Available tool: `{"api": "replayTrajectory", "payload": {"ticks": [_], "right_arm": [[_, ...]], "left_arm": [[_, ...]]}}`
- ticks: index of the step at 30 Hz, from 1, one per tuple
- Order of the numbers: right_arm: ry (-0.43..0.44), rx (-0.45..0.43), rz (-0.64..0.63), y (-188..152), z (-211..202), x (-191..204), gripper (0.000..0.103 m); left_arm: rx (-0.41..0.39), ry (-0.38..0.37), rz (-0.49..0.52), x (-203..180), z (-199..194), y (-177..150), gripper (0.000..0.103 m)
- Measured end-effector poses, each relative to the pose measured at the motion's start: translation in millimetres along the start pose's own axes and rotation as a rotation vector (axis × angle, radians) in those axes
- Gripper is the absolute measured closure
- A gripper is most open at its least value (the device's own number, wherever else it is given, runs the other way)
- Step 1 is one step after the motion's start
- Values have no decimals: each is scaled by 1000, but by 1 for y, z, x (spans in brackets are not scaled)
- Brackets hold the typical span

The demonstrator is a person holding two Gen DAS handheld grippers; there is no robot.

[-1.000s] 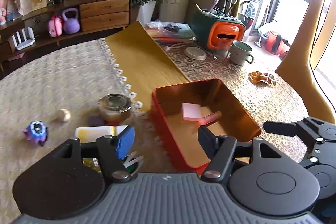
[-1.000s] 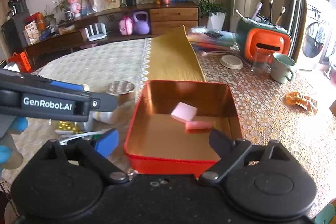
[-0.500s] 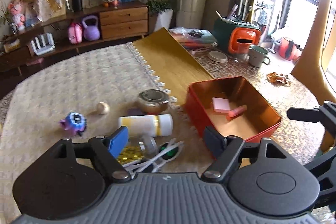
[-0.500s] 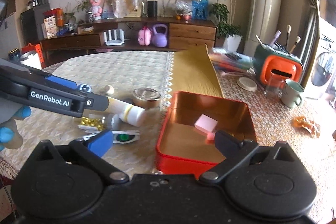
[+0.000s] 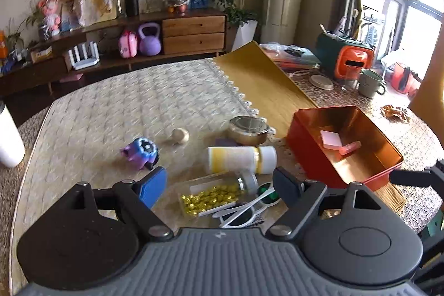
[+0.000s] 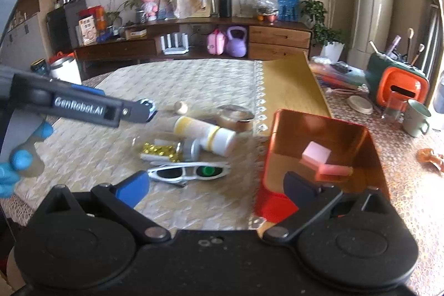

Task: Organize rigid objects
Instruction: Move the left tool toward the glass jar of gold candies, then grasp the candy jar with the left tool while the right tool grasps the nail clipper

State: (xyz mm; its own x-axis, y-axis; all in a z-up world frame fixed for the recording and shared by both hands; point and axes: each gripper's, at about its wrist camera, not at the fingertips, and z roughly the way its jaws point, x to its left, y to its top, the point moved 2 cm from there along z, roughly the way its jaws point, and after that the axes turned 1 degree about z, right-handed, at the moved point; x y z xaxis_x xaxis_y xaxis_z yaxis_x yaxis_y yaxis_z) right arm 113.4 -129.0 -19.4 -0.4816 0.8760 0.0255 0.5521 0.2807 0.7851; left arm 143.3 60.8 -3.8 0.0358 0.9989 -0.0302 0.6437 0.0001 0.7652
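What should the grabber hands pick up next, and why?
Probably the left gripper should drop onto the clear jar of gold beads. Its jaws, just opened wider, are empty, and the jar lies right between them on the table. The red tin already holds two pink pieces, so the jar likely goes there too.

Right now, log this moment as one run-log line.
left gripper: open, empty, opening | right gripper: open, empty | red tin: pink block, pink bar | loose: sunglasses, white bottle

Left gripper [image 5: 219, 186] jaws just opening, empty; right gripper [image 6: 216, 186] wide.
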Motion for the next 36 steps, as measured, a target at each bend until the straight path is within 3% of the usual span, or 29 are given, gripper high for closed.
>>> {"api": "replayTrajectory", "payload": {"ticks": [8,18,31,36], "right_arm": [[48,31,-30,-8,16,16,0],[80,82,-56,-12,46,24,0],[118,154,-71,-22,93,33,2],[128,171,-88,-22,103,35,4]], "left_arm": [[62,15,-70,27,20,-10,19],[115,-9,-50,38,54,-18,19],[175,-79,129,28,97,-25,19],[195,-154,173,30,112,-25,19]]}}
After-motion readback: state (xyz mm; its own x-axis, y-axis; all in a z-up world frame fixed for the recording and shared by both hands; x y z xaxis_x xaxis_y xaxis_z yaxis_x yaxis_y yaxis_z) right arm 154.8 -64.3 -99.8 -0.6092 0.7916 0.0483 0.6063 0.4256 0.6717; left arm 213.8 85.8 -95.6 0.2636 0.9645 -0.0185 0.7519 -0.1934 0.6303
